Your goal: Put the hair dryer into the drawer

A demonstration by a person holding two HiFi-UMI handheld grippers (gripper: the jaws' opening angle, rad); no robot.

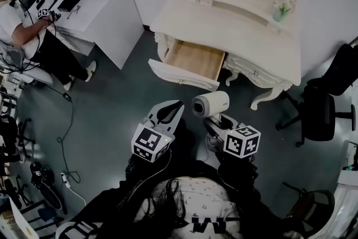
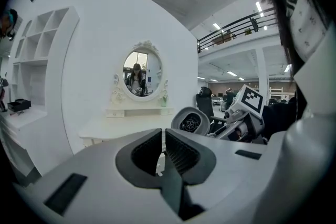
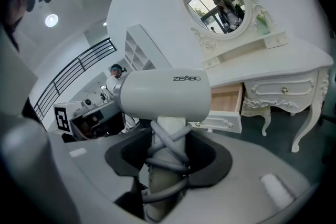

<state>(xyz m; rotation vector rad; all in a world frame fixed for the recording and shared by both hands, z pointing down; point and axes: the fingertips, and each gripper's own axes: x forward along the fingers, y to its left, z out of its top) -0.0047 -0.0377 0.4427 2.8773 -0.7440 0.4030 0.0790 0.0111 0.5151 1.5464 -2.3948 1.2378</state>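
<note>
Clamping the handle of the hair dryer, the right gripper has its jaws spread fairly wide, pads pressing on both sides where the grey cord is wound round the grip. The barrel sits upright above the jaws. From the head view, the hair dryer hangs in the air over the floor, near the open drawer of the white dressing table but not inside it. Beside it, the left gripper has its jaws drawn to a thin slit and holds nothing.
</note>
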